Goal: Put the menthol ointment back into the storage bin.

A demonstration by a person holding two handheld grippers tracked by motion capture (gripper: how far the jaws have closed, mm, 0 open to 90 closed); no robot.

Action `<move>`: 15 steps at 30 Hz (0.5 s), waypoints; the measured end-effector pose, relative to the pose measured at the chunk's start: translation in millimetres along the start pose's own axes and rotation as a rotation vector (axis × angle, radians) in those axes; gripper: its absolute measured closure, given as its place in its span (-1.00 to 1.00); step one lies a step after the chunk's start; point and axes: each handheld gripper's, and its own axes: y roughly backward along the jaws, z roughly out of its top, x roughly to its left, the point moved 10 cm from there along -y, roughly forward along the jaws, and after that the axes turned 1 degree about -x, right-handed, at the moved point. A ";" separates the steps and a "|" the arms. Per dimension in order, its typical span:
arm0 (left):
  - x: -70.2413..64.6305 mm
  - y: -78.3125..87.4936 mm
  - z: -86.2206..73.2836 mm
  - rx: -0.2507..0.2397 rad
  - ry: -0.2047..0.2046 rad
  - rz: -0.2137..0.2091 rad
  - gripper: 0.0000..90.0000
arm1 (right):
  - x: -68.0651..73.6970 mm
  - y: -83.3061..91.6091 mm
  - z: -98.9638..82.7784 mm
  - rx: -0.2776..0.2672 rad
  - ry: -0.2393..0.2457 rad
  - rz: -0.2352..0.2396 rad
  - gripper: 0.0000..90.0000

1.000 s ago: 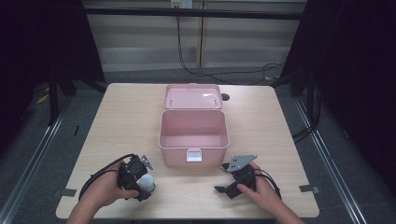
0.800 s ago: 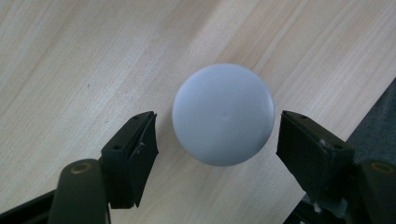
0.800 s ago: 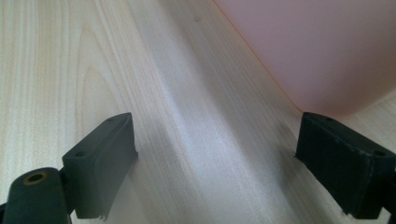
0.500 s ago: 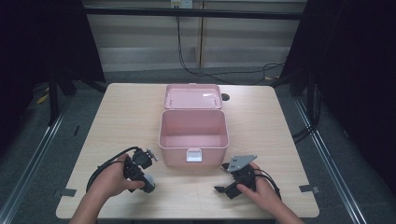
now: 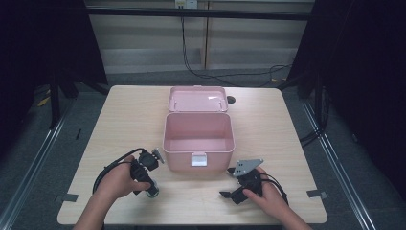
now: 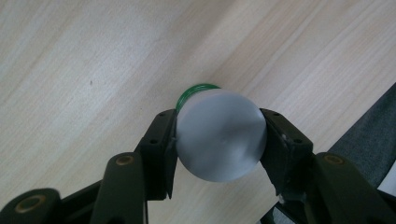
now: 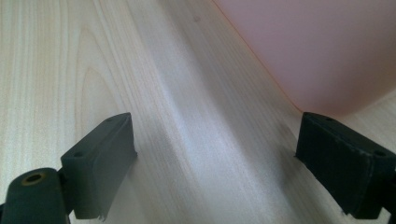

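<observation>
My left gripper (image 5: 149,184) sits at the front left of the table, shut on a small pale bottle (image 5: 152,191). In the left gripper view the bottle (image 6: 219,140) shows its round grey-white base, and its green cap (image 6: 189,93) points down at the wood. An open pink box (image 5: 197,139) stands in the middle of the table, its lid (image 5: 197,99) leaning back. My right gripper (image 5: 228,183) lies at the front right, open, with nothing between its fingers (image 7: 100,158). The box's pink wall (image 7: 327,51) is close ahead of it on the right.
The box has a white latch (image 5: 198,159) on its front wall, between the two grippers. The wooden table (image 5: 129,120) has bare room on both sides of the box. Black cables trail from each gripper toward the front edge.
The left hand has shifted slightly toward the box and turned the bottle, so its cap now points down. The right gripper has not moved.
</observation>
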 end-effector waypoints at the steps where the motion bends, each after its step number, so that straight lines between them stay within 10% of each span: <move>1: 1.1 0.6 -0.5 0.009 -0.003 0.002 0.10 | 0.0 0.0 0.0 0.000 0.000 0.000 -0.76; 15: -2.1 30.2 2.1 0.006 0.077 -0.030 0.11 | 0.2 0.0 -0.1 0.001 -0.002 0.000 -0.76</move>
